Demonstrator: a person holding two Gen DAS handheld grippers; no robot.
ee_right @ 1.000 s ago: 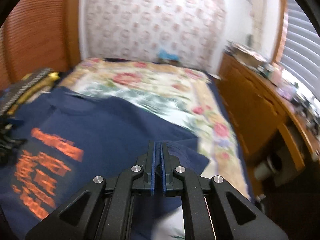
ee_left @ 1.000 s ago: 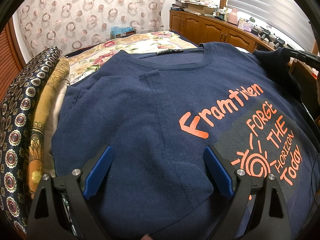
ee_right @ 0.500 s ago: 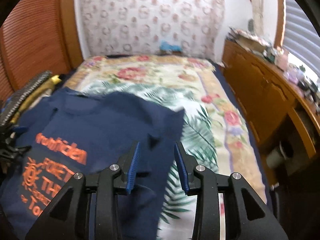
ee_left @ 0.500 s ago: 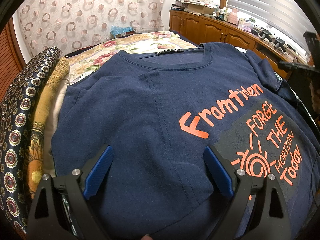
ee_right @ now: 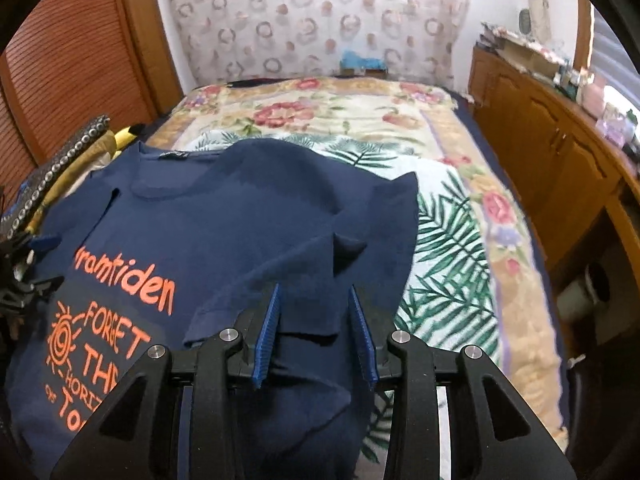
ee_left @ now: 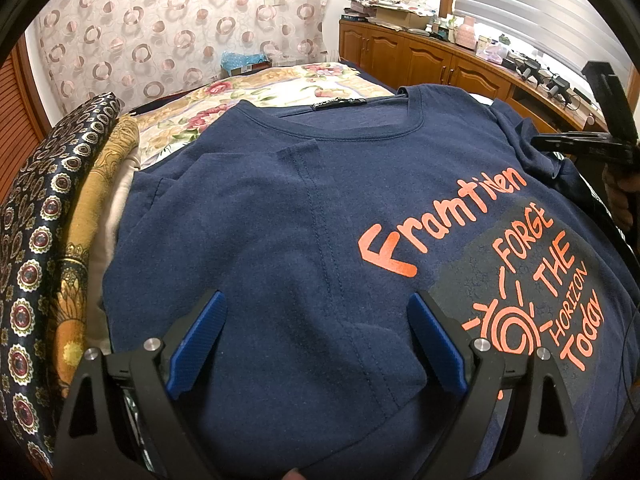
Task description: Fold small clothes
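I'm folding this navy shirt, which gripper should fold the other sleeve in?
Probably right: the right gripper has open jaws straddling the unfolded sleeve of the navy T-shirt. The left gripper sits over the folded side.

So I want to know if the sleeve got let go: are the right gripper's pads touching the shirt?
Cannot tell. In the right wrist view the right gripper stands open over the shirt, but no clear gap or contact shows.

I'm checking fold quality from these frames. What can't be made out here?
- T-shirt hem: left wrist view, cut off by the bottom edge and the left gripper.
- Print: right wrist view, cut off at the left edge.
- Sideboard clutter: right wrist view, blurred and too small.
- Right gripper: the cloth beneath hides the bedspread.
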